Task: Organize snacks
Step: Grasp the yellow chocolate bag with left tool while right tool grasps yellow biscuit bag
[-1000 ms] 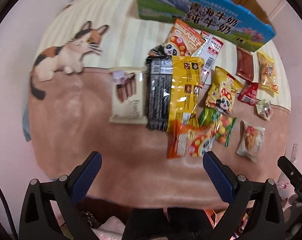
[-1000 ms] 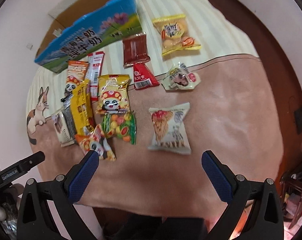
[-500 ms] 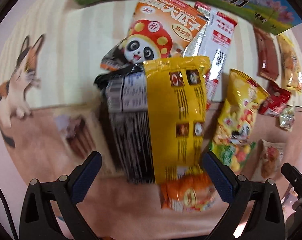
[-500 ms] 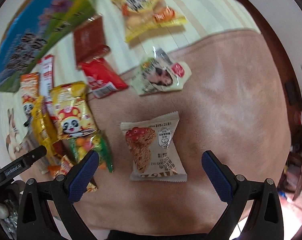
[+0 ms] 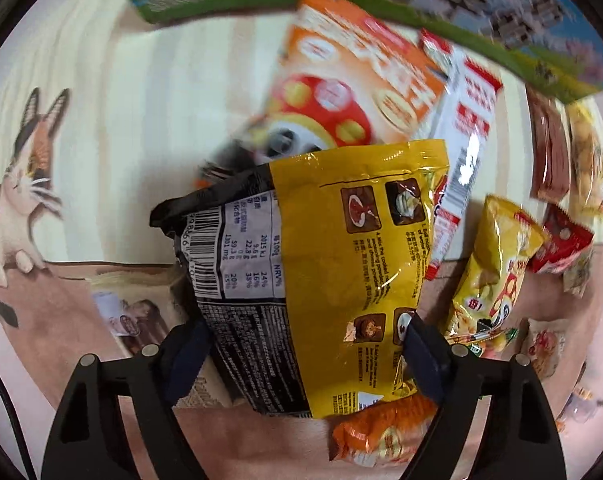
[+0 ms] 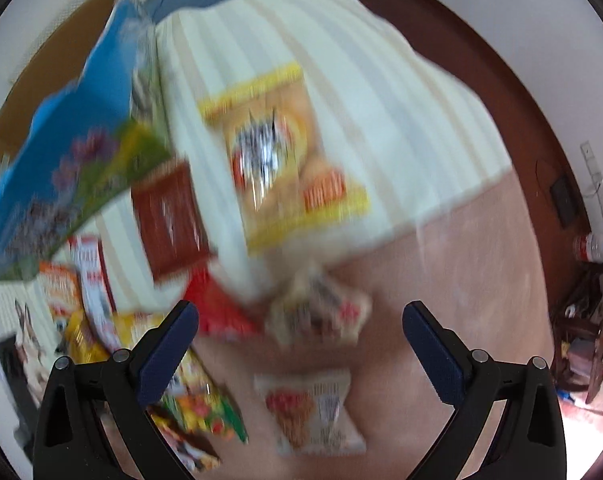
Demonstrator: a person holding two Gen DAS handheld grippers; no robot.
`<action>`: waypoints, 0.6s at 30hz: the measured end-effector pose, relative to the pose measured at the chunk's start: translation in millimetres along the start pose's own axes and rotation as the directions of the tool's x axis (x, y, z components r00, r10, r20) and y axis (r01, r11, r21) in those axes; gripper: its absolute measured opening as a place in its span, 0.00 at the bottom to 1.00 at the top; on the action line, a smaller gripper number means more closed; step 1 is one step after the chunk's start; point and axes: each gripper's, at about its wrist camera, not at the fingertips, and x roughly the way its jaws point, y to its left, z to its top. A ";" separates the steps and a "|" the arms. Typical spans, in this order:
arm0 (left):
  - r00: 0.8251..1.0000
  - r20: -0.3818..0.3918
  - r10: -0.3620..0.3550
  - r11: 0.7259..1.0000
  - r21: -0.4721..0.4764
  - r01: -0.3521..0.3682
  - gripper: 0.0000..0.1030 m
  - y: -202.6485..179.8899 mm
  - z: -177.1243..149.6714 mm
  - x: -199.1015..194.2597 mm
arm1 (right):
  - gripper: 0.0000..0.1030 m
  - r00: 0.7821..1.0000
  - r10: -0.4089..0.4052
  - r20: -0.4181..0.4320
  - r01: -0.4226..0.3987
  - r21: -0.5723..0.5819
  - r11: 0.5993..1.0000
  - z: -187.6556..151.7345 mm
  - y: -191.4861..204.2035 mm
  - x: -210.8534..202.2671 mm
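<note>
Closing left jaws pinch yellow-black packet (image 5: 313, 264) | right jaws wide, empty over snacks

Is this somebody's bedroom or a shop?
Probably a bedroom at home, not a shop. The snack packets lie on a soft blanket with a cartoon cat, like a bed cover, and household clutter sits on the floor beside it.
</note>
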 end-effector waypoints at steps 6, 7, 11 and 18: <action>1.000 -0.014 0.016 0.998 -0.063 -0.017 0.83 38.1 1.2 0.3 | 1.00 0.997 0.057 0.053 -0.052 -0.106 0.993 63.2 8.5 28.0; 1.000 -0.018 0.011 0.997 -0.075 -0.012 0.84 43.5 1.2 1.7 | 1.00 0.997 0.058 0.048 -0.052 -0.113 0.992 71.7 11.2 33.7; 0.999 -0.041 0.021 0.997 -0.069 -0.023 0.85 46.1 7.2 18.7 | 1.00 0.998 0.058 0.007 -0.057 -0.137 0.989 102.3 28.8 57.2; 0.996 -0.078 0.030 0.998 -0.057 -0.035 0.85 58.9 20.9 40.6 | 0.77 0.999 0.029 -0.015 -0.031 -0.171 0.985 129.2 48.5 93.7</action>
